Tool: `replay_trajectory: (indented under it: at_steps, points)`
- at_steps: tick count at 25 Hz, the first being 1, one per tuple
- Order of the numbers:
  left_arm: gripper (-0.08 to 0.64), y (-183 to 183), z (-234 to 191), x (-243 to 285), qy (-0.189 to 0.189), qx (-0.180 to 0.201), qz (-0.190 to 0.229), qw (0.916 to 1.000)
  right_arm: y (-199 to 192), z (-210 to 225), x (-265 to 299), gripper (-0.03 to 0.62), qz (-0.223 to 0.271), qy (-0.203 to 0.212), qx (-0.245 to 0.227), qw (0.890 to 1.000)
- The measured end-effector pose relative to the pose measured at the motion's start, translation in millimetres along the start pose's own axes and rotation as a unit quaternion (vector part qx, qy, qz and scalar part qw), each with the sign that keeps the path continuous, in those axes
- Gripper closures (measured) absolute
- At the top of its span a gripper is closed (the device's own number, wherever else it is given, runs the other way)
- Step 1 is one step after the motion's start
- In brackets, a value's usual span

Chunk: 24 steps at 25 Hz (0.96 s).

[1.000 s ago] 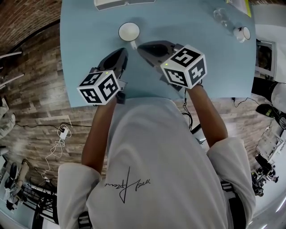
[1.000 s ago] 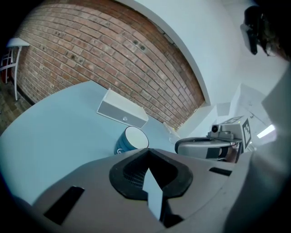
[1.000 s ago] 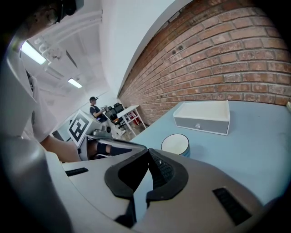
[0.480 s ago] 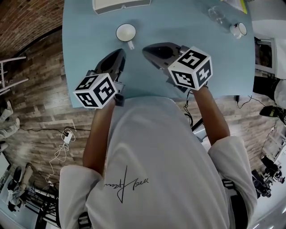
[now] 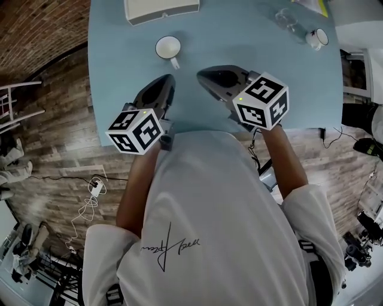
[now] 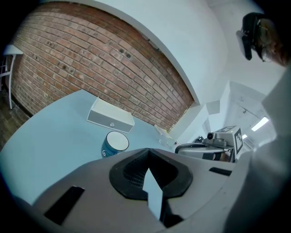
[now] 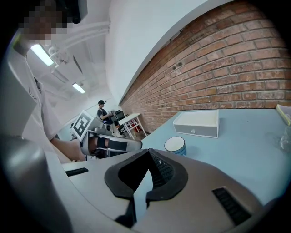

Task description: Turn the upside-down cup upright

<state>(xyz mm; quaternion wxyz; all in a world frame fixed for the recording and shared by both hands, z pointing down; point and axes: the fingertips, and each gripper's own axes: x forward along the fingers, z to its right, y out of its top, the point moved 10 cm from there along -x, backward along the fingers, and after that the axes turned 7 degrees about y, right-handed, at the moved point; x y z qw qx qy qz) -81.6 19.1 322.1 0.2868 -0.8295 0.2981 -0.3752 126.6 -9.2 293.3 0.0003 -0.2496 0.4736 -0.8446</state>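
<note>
- Left gripper (image 6: 149,173) hovering low over the blue table (image 5: 119,72), jaws drawn nearly together, gripping nothing.
- Right gripper (image 7: 144,172) hovering alongside, likewise closed, empty.
- Cup (image 5: 168,46) standing just ahead, untouched.

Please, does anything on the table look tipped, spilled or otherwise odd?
Nothing looks spilled or broken. One thing stands out: the mug in front of the box shows a flat-looking white top in the left gripper view, so it may be standing upside down, though I cannot be sure.

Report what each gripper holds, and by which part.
Nothing held. Left gripper and right gripper both have jaws together, empty; the cup stands apart on the table.
</note>
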Motion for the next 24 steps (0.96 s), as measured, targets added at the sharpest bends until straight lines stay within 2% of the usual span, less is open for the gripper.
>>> replay_trajectory:
  at_steps: [9, 15, 24]
  points:
    - [0.552, -1, 11, -10, -0.003, 0.001, 0.014, 0.9999, -8, -12, -10, 0.572, 0.020, -0.014, -0.009, 1.000]
    - [0.552, 0, 20, -13, -0.003, 0.023, 0.020, 0.9995, -8, -21, -12, 0.572, 0.033, -0.016, -0.016, 0.999]
    - [0.552, -6, 27, -16, -0.003, 0.030, 0.019, 0.9994, -16, -26, -19, 0.572, 0.035, -0.017, -0.014, 0.999]
